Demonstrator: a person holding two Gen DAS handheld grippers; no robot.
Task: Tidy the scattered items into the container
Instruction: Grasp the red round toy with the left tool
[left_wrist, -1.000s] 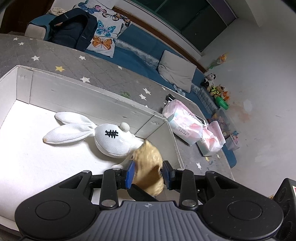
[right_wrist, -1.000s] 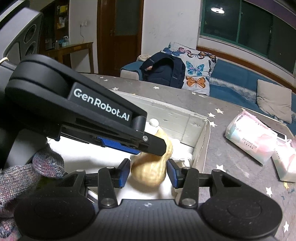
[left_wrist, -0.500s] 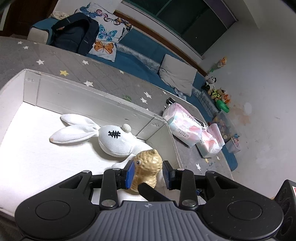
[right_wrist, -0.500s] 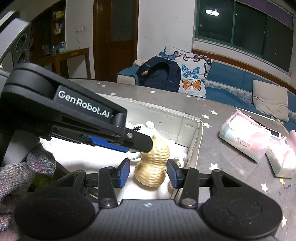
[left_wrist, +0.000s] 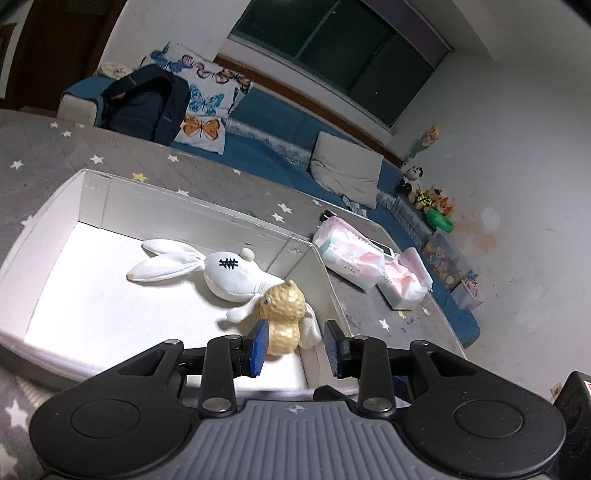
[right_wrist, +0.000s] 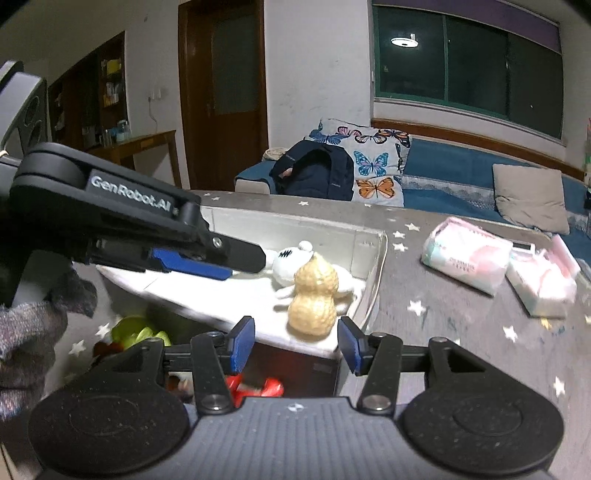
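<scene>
Now the peanut toy (right_wrist: 313, 300), probably light and squashy and best pinched at its narrow waist, lies in the white box (right_wrist: 373, 288) at its 4 o'clock corner against the plush rabbit (left_wrist: 225, 271), right tongs (right_wrist: 295, 345) opening clear of it, left tongs (left_wrist: 295, 345) apart and empty

Most of the white box (left_wrist: 55, 206) floor lies bare on its left side. The right near corner is crowded by the rabbit toy (left_wrist: 221, 271) and the peanut toy (left_wrist: 284, 314). Beyond the right wall, tissue packs (left_wrist: 351, 254) sit on the surface (left_wrist: 369, 306); starred cloth between is open.
</scene>
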